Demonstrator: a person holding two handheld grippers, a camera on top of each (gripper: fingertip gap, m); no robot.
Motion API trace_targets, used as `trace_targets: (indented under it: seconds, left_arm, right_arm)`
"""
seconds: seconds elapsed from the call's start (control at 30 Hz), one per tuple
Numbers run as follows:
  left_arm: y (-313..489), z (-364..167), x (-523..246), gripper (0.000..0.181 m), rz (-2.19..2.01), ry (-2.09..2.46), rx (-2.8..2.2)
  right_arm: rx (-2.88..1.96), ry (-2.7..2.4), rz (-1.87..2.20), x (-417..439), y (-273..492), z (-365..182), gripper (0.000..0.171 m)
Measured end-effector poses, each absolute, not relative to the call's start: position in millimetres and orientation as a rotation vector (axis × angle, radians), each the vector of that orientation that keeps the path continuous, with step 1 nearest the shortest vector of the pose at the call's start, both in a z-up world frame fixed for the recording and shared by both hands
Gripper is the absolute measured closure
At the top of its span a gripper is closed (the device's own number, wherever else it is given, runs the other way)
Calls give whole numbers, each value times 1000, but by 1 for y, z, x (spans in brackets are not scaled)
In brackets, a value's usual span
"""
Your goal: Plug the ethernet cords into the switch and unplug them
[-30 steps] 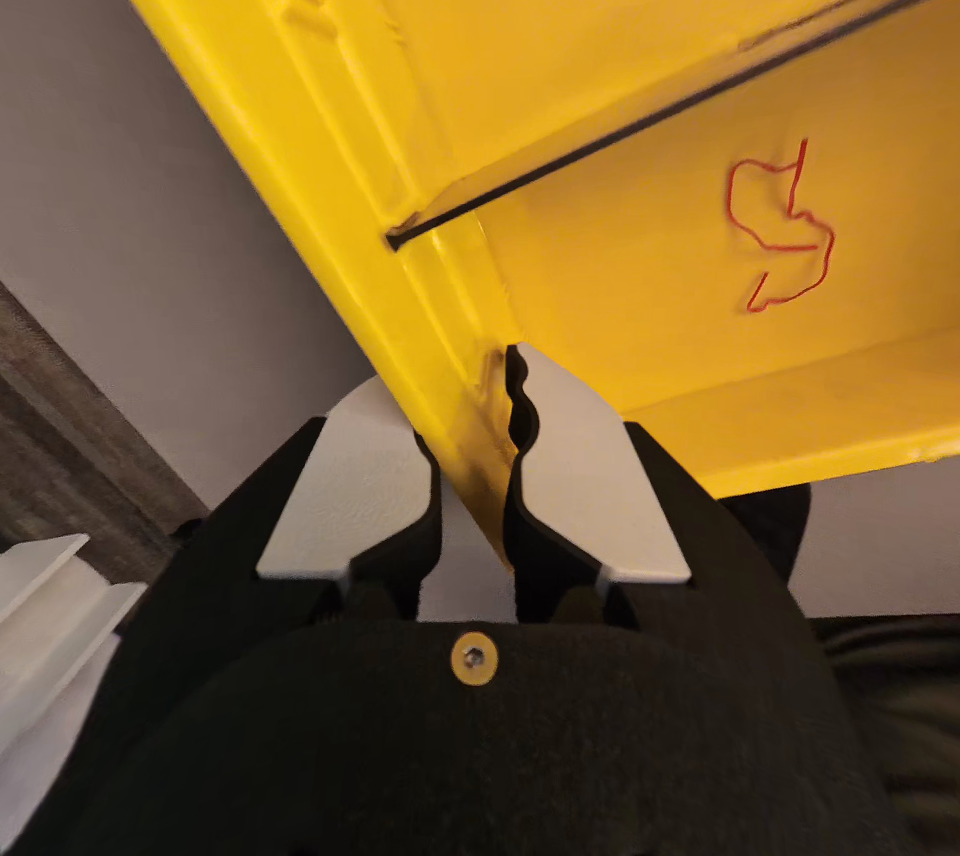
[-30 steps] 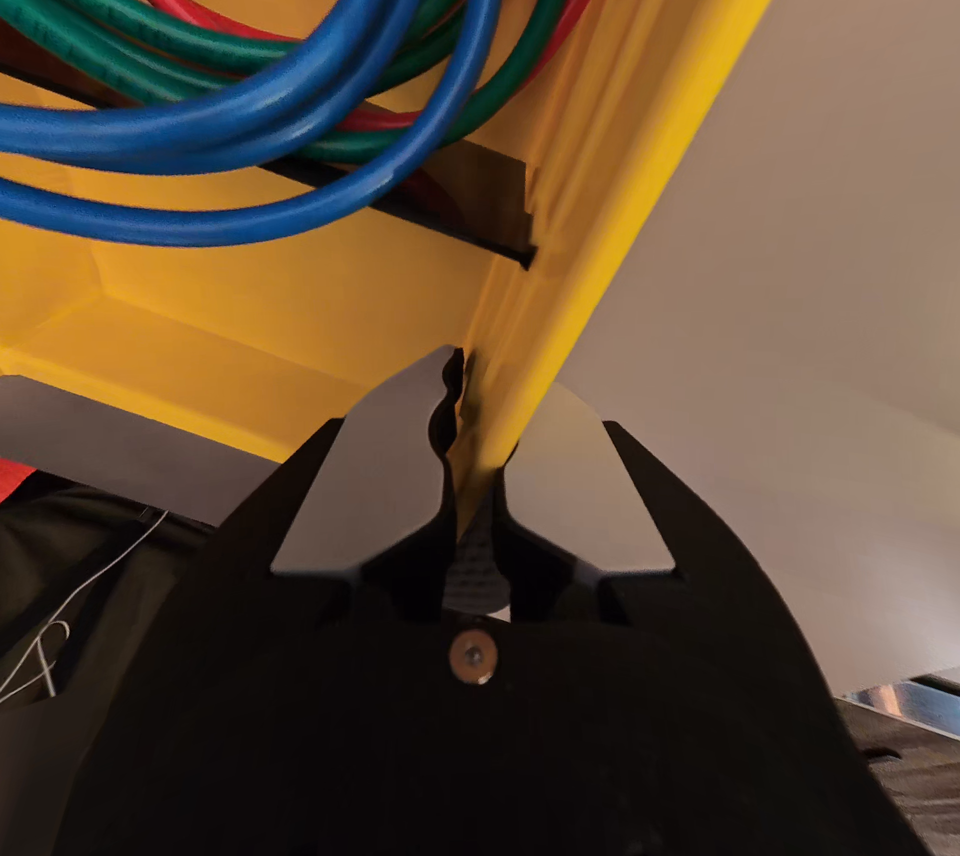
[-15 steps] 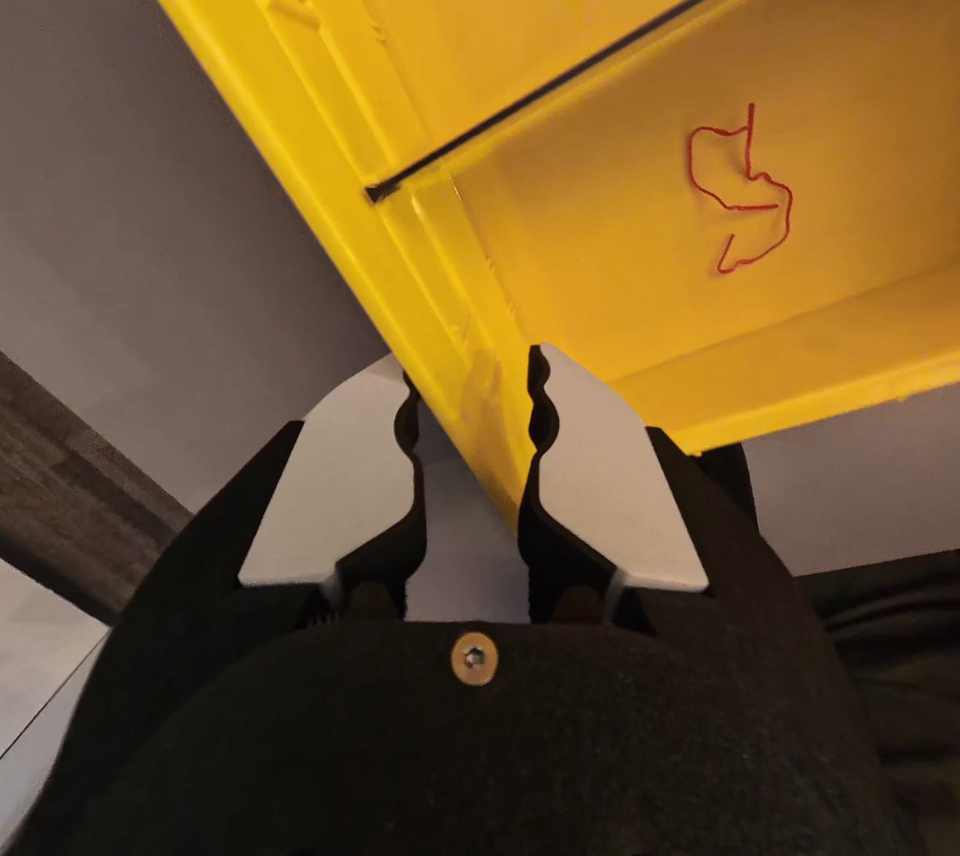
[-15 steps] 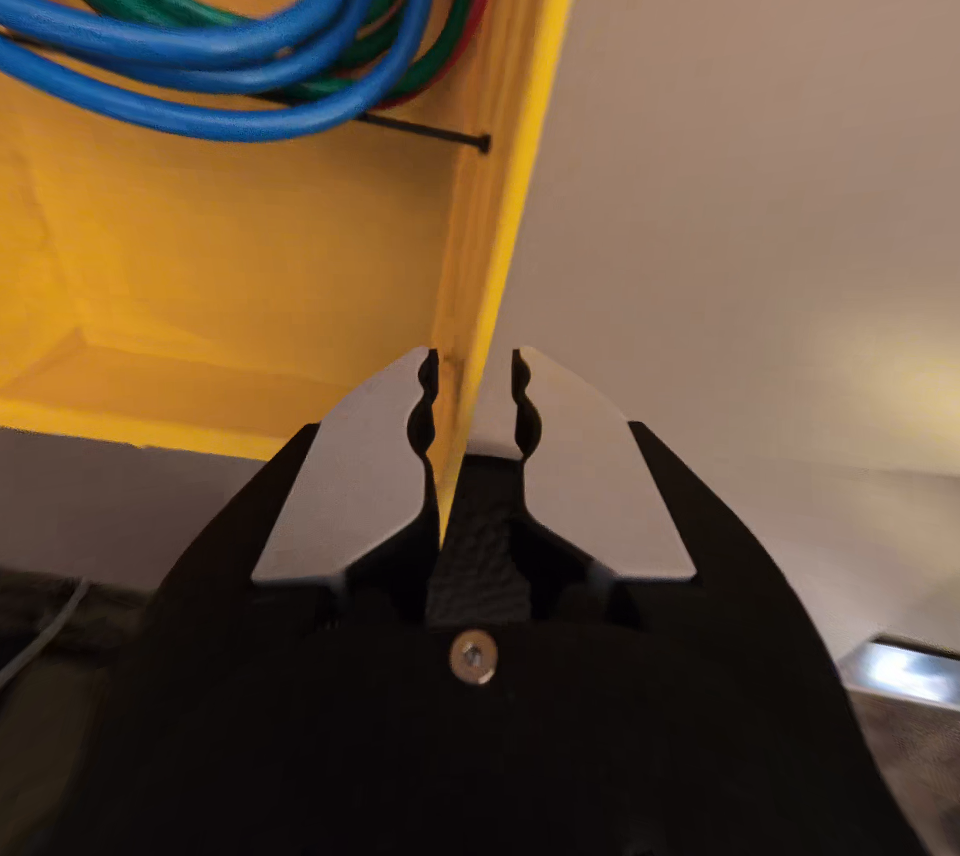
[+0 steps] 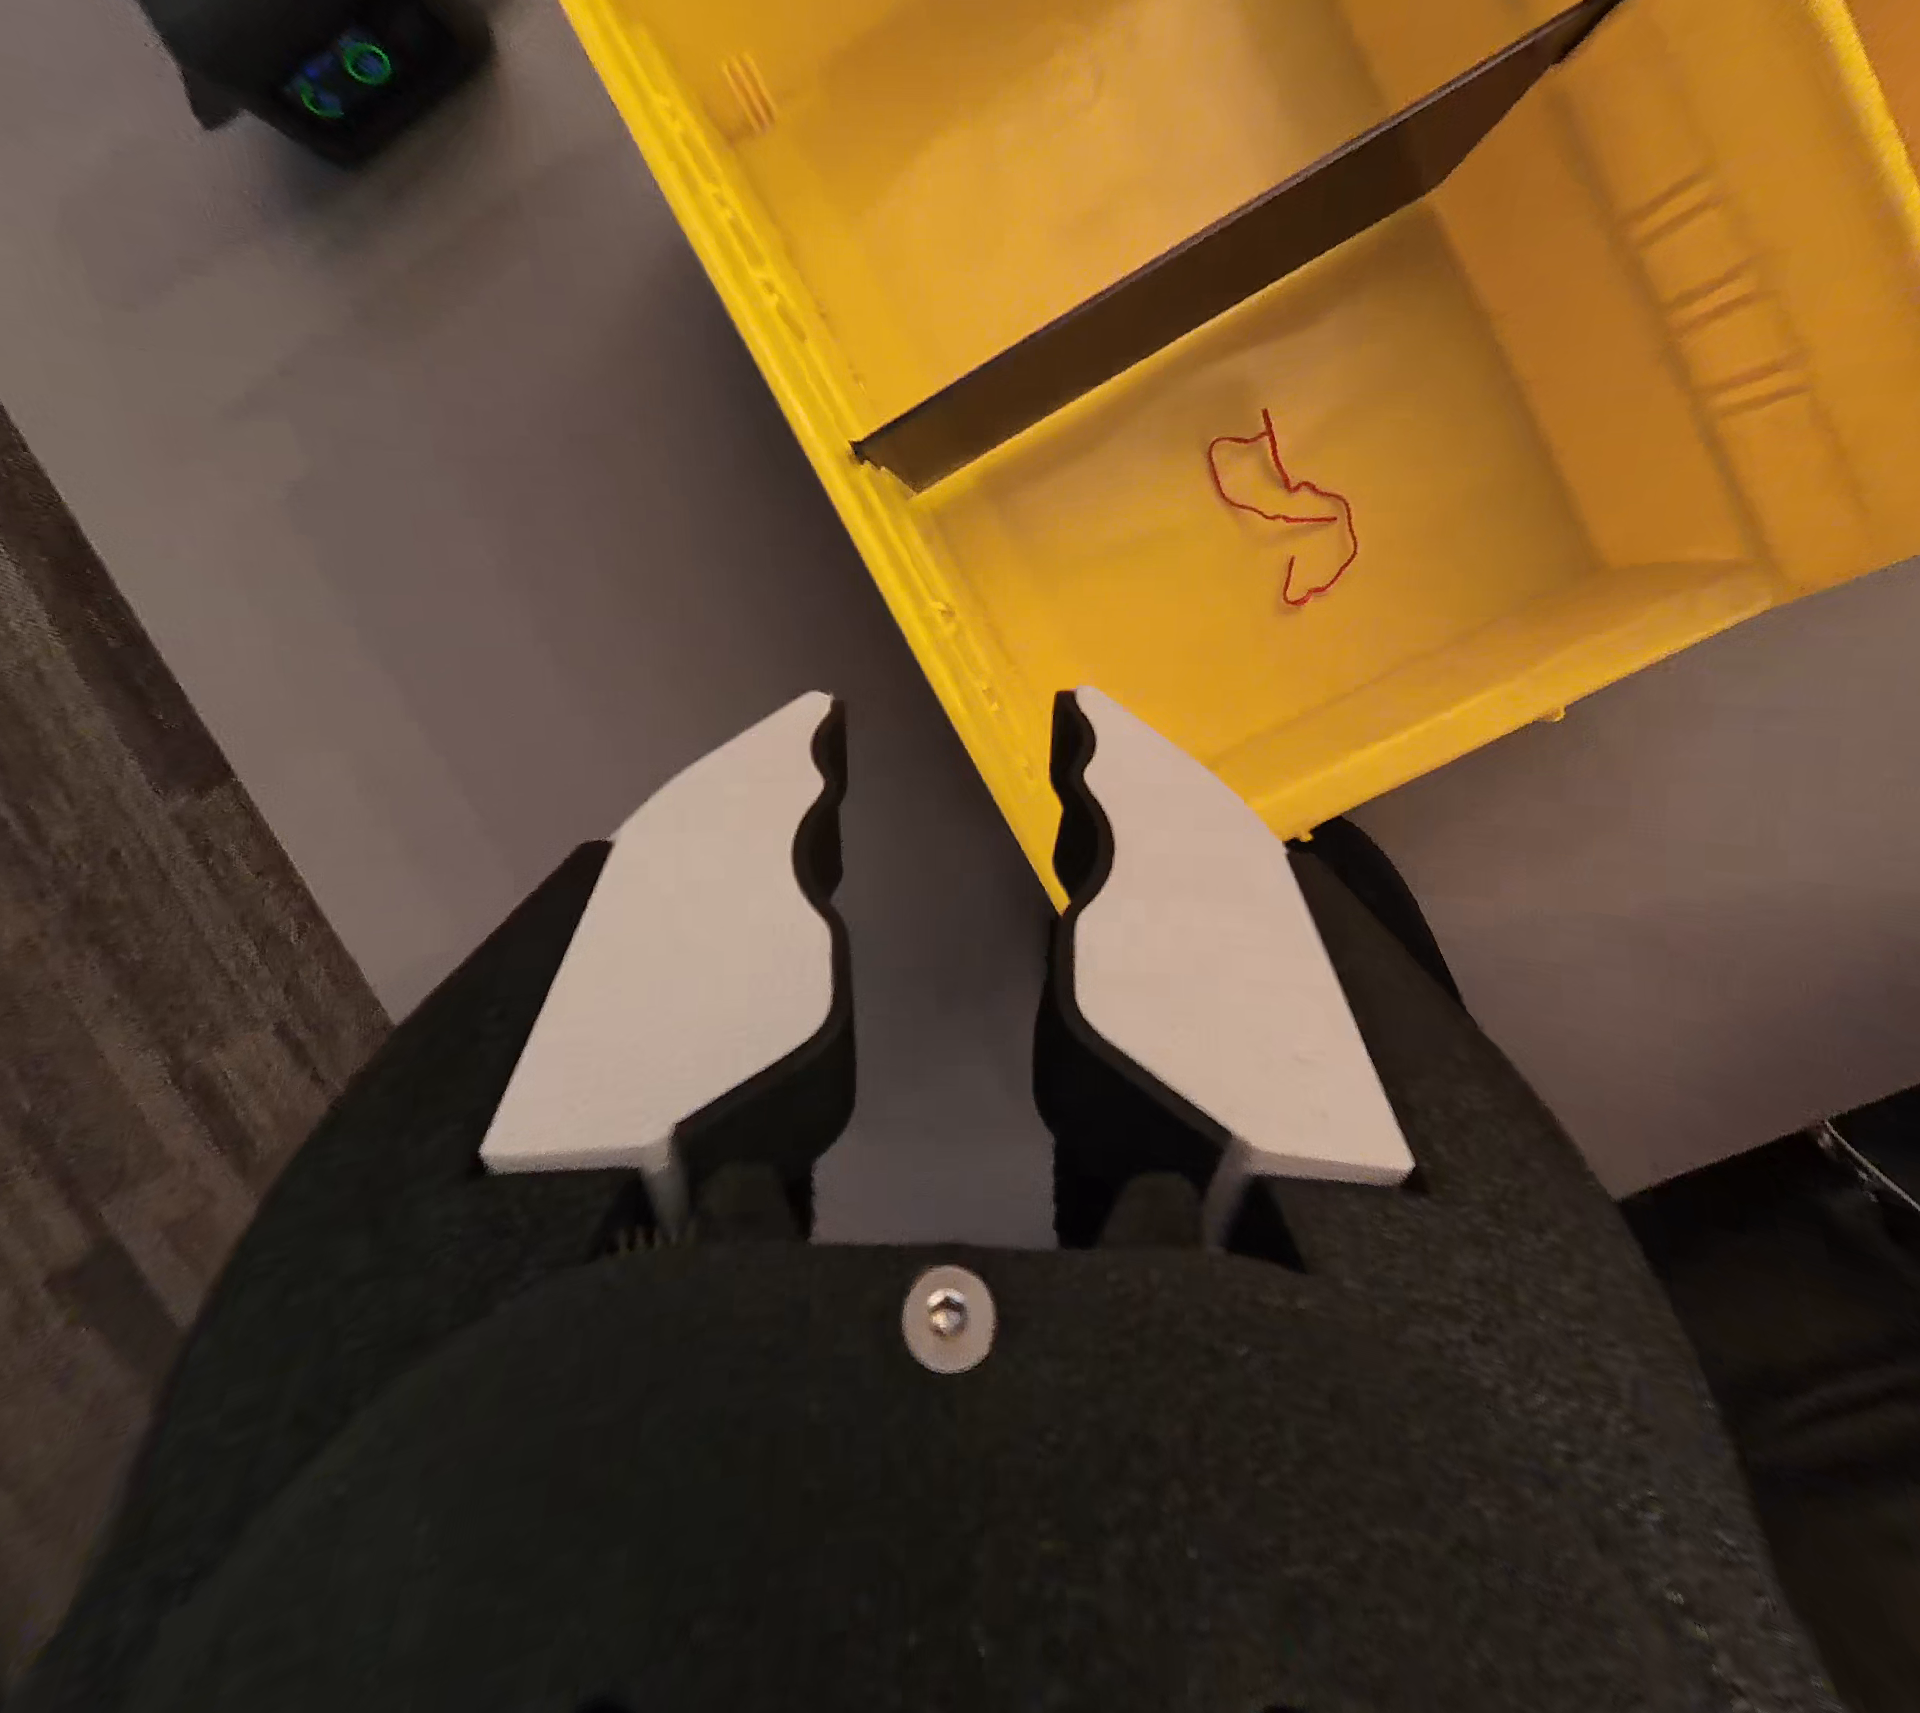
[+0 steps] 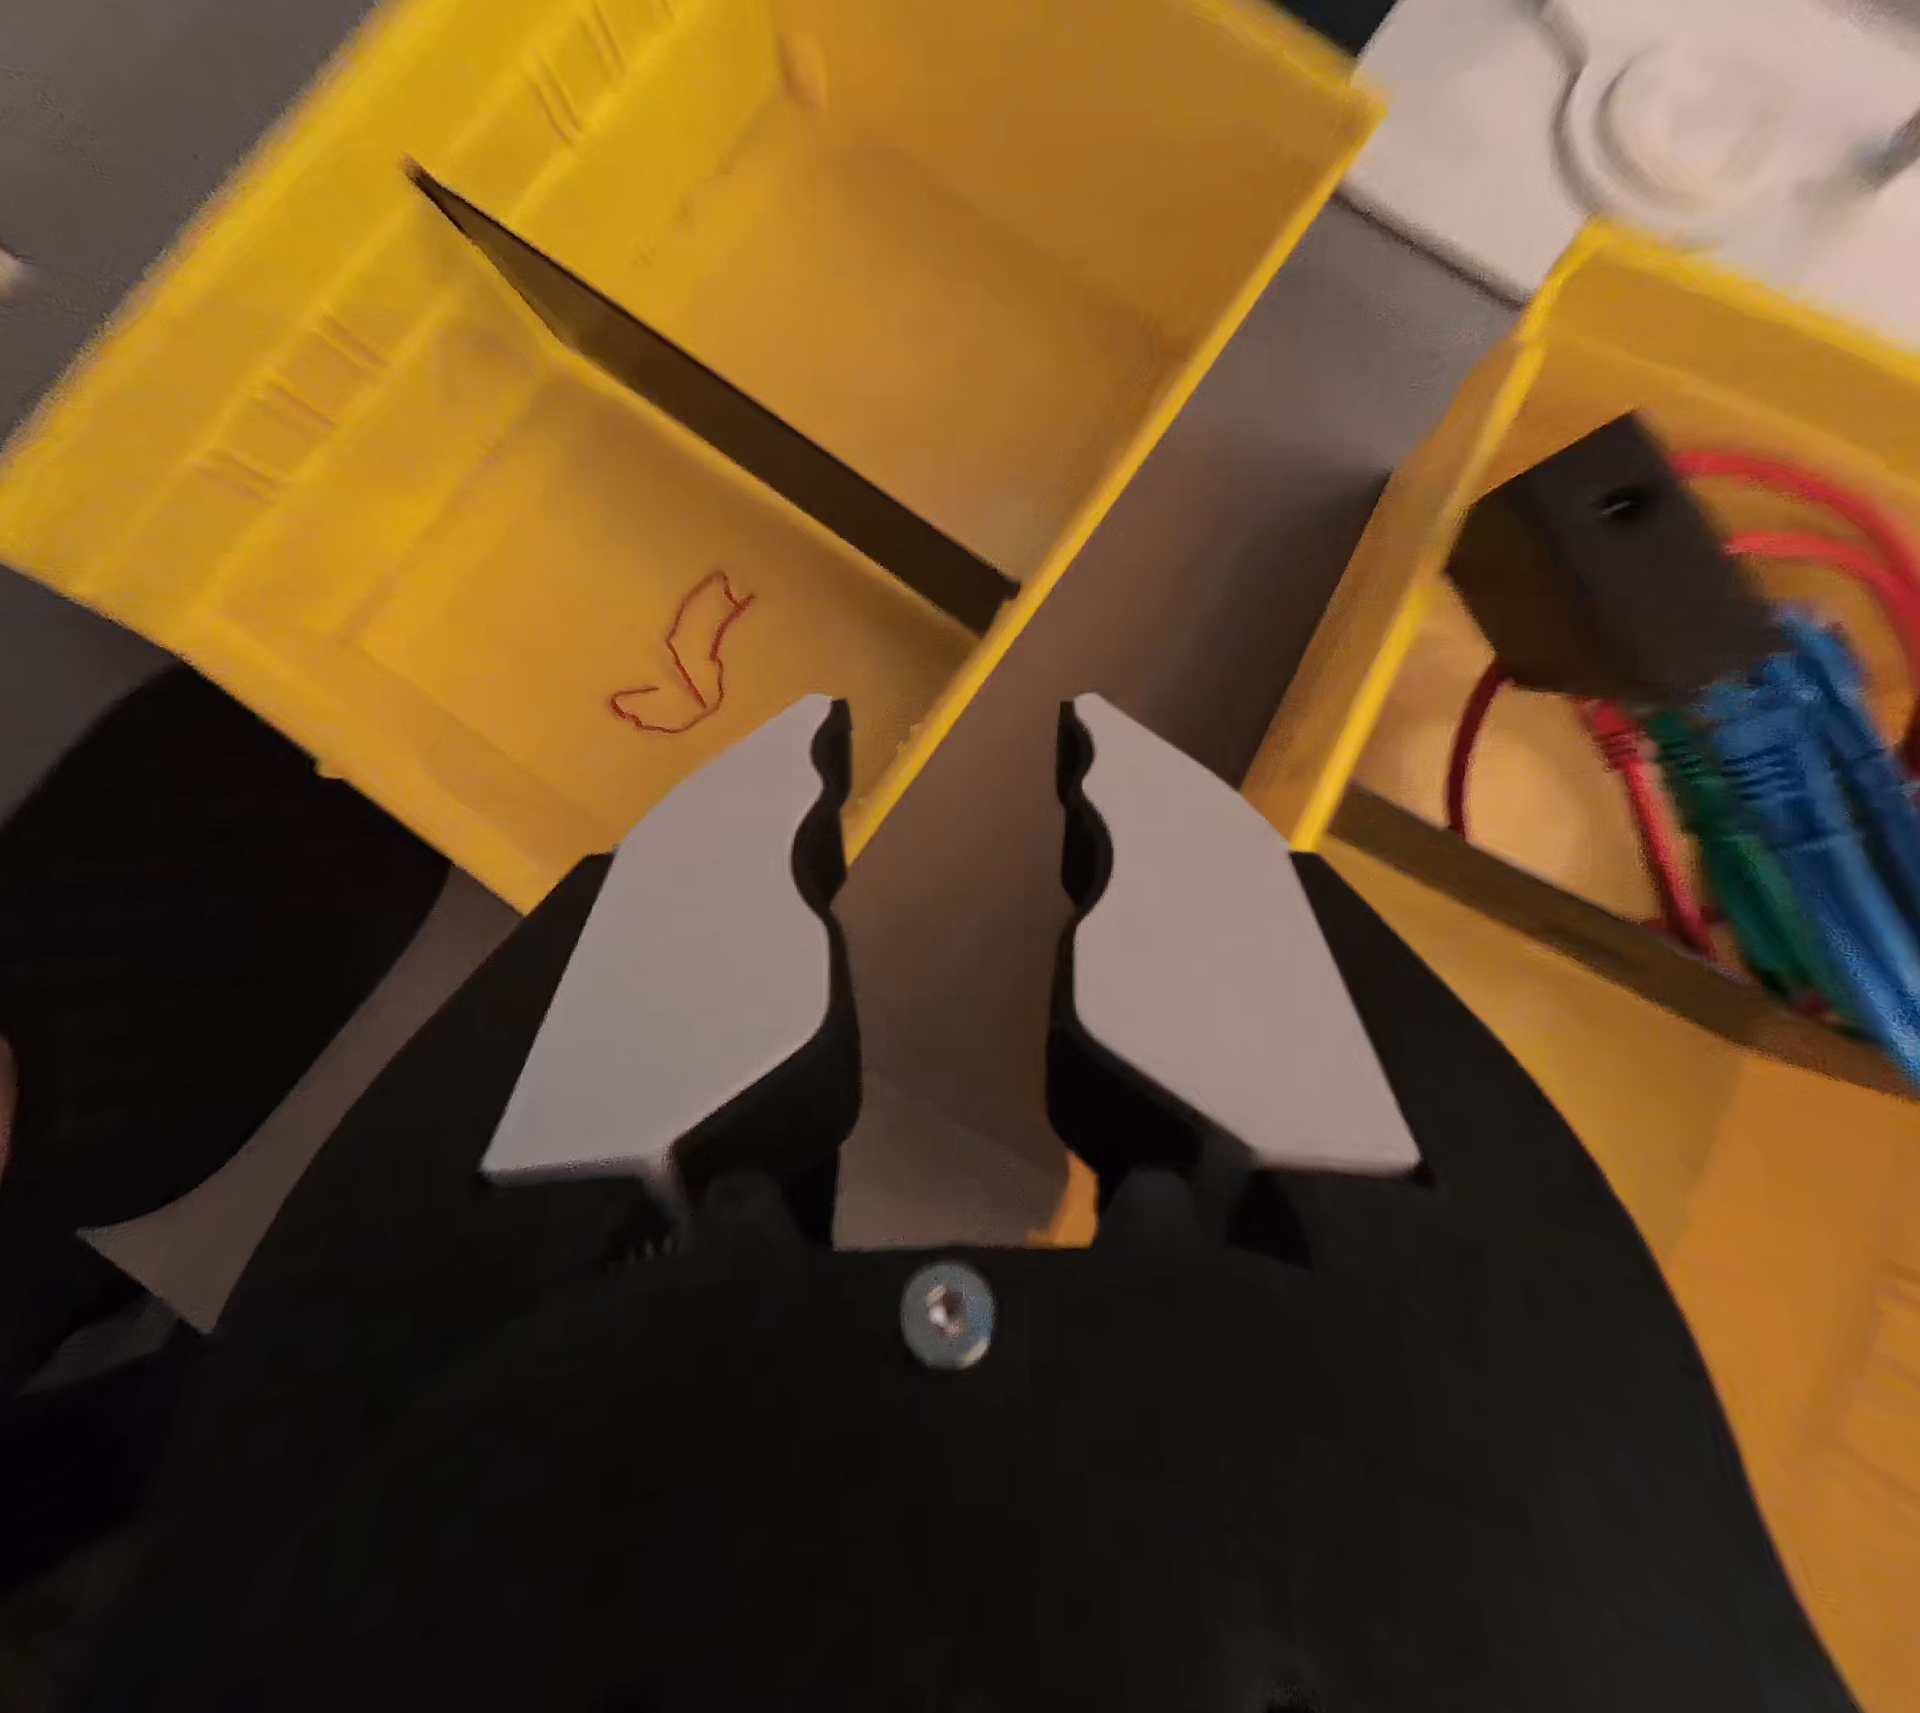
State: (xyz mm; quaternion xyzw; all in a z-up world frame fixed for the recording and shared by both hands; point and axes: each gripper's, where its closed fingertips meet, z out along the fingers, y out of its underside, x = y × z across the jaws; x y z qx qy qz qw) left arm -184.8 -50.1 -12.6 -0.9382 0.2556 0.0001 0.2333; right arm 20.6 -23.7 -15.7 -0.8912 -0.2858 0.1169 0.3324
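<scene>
A black switch lies in a yellow bin at the right of the right wrist view. Blue cords, green cords and red cords run into it. My right gripper is open and empty, above the grey gap between this bin and an empty yellow bin. My left gripper is open and empty by the near left corner of the empty bin. That bin has a black divider and a loose red thread.
A black box with green lights stands on the grey table left of the empty bin. Wood-look floor shows past the table's left edge. A white surface with clear glassware lies behind the bins. Between my right fingertips and the black switch there is roughly 11 cm. The loose red thread is about 15 cm from both grippers' fingertips. My right wrist view looks at it from another angle.
Both grippers were shut on yellow bin walls, the left on the empty bin, the right on the cord bin. Both have let go, opened and drawn back and up.
</scene>
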Motion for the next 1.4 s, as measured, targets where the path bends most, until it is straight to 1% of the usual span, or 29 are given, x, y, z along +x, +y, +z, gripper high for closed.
trace_targets:
  seconds: [0.03, 0.13, 0.2, 0.3, 0.37, 0.43, 0.5, 0.57, 0.63, 0.73, 0.9, 0.97, 1.03, 1.07, 1.1, 1.13, 1.2, 1.27, 1.33, 1.4]
  left_arm:
    - [-50, -9, -185, 144, -3, 695, -2557]
    - [-53, 3, -187, 144, 8, 684, -2496]
    - [-56, 10, -187, 144, 0, 684, -2463]
    - [-57, 17, -188, 144, 8, 676, -2429]
    - [-57, 19, -187, 145, 11, 683, -2417]
    - [-56, 21, -185, 145, 17, 691, -2406]
    - [-56, 22, -181, 145, 19, 710, -2396]
    - [-55, 23, -177, 145, 30, 749, -2371]
    - [-53, 27, -176, 145, 40, 748, -2347]
    - [-51, 37, -172, 147, 36, 729, -2301]
    - [-52, 61, -170, 147, 83, 696, -2189]
    - [-57, 87, -168, 149, 97, 660, -2068]
    - [-72, 117, -157, 158, 23, 618, -1924]
    - [-81, 133, -151, 164, -16, 596, -1849]
    - [-91, 150, -146, 175, -55, 573, -1765]
    - [-101, 168, -141, 181, -96, 546, -1673]
    - [-124, 202, -131, 181, -191, 498, -1492]
    - [-148, 223, -122, 180, -286, 502, -1358]
    - [-162, 232, -117, 179, -339, 512, -1286]
    - [-163, 227, -115, 167, -333, 541, -1310]
  right_arm:
    - [-2404, -746, 272, 16, -21, -33, 123]
    - [-2553, -695, 173, 16, -12, -67, 121]
    - [-2587, -618, 178, 18, -4, -72, 120]
    - [-2679, -580, 219, 13, -1, -83, 125]
    - [-2785, -571, 263, 7, -7, -95, 136]
    - [-2870, -588, 209, 6, -10, -109, 145]
    - [-2930, -592, 117, 10, -12, -123, 146]
    - [-2914, -583, 47, 13, -8, -125, 147]
    - [-2925, -559, 100, 10, -7, -125, 157]
    - [-2974, -501, 215, 8, -3, -126, 164]
    - [-3034, -489, 303, 8, -1, -123, 165]
    - [-3050, -492, 303, 10, 0, -119, 165]
    - [-3050, -512, 285, 13, 0, -109, 166]
    - [-3042, -533, 271, 14, 1, -102, 166]
    - [-3030, -555, 261, 15, 2, -93, 165]
    - [-3019, -582, 255, 15, 2, -83, 165]
    - [-2994, -642, 259, 15, 2, -57, 165]
    - [-2964, -690, 287, 20, 1, -26, 166]
    - [-2930, -713, 343, 32, 1, 10, 166]
    - [-2901, -716, 399, 58, 0, 47, 166]
